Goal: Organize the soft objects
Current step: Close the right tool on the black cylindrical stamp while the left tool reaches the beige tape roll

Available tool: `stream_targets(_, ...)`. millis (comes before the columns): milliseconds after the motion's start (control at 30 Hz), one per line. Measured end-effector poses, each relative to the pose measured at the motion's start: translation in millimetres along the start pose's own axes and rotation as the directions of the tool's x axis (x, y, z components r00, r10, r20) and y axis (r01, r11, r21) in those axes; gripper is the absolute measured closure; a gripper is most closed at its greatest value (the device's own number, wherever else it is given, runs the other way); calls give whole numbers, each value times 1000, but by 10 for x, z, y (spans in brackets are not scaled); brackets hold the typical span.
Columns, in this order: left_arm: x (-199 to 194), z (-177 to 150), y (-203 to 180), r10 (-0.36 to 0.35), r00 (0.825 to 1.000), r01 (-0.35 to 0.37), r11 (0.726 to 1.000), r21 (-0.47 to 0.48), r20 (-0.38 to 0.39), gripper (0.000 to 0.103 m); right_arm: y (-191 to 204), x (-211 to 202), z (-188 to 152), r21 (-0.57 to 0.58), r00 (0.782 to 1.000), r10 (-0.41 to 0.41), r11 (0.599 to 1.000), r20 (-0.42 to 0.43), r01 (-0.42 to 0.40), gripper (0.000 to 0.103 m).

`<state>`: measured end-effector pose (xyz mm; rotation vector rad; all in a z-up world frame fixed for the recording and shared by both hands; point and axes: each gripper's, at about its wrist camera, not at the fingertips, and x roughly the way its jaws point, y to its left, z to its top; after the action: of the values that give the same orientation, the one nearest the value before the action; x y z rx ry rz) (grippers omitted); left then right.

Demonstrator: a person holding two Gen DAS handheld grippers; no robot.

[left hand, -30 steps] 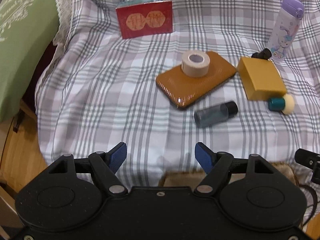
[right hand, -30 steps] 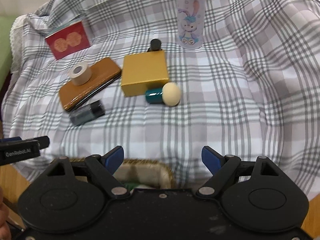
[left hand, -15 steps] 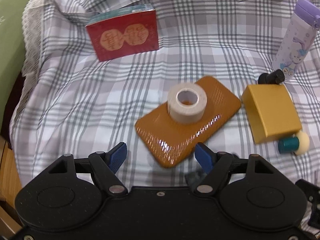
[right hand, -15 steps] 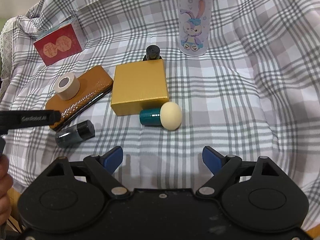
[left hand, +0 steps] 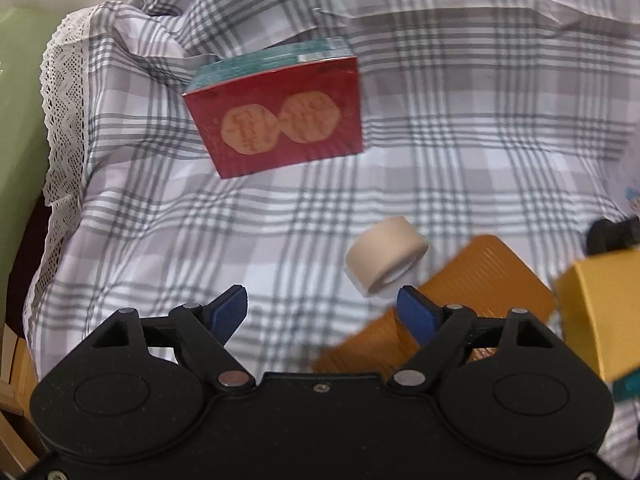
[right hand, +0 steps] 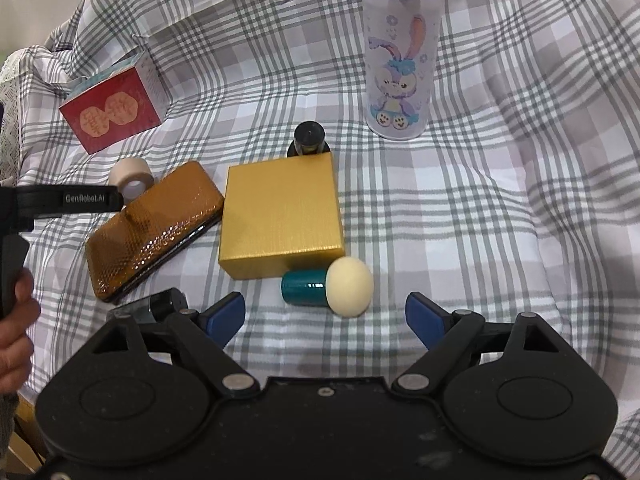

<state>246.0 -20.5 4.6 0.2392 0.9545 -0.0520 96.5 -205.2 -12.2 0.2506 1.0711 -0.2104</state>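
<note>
My left gripper (left hand: 323, 314) hangs over the checked cloth (left hand: 460, 140), its jaws opening with nothing between them. A beige tape roll (left hand: 386, 254) lies tipped on its side just ahead of the right pad, at the far end of a brown textured case (left hand: 484, 280). Farther off stands a red box (left hand: 276, 116). My right gripper (right hand: 324, 316) is open and empty. Right in front of it lies a cream powder puff with a teal handle (right hand: 328, 286), against a gold box (right hand: 280, 220). One finger (right hand: 80, 199) of the left gripper reaches in beside the tape roll (right hand: 132, 184).
A purple rabbit-print bottle (right hand: 400, 60) stands at the back. A small black bottle (right hand: 309, 138) sits behind the gold box, and a dark vial (right hand: 160, 304) lies near my right gripper's left pad. A green cushion (left hand: 16, 120) borders the cloth's lace edge. A hand (right hand: 12, 312) shows at left.
The left gripper moved forward toward the red box and its jaws widened; the tape roll tipped from flat on the brown case onto its side. The right gripper closed in on the puff.
</note>
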Motion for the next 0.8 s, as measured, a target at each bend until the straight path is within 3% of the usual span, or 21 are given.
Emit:
stream_targets(233,237,94,128,9,999,-10,999,-30,-31,19,46,66,146,-19,1000,-12,1000,27,13,6)
stream_targets(400,415,103,131,25,998,-26,999,-18,-64,18,97,163,380,-26,997,-32,999,63,34,6)
stream_targets(533,506,102,180,20,997,-24,999,-44,-69,8,98,237,600,-20,994,-40,999,104,42,6)
stream_targets(667,556,112,186,39,997,-41,999,-35,-62,3,66,361,779,6,991,-60,998,118,60,9)
stream_targets(800,578,99,119,68,997,-67,998,22,-27,2,-45,503,857,39,988,-126,992,85,123,19)
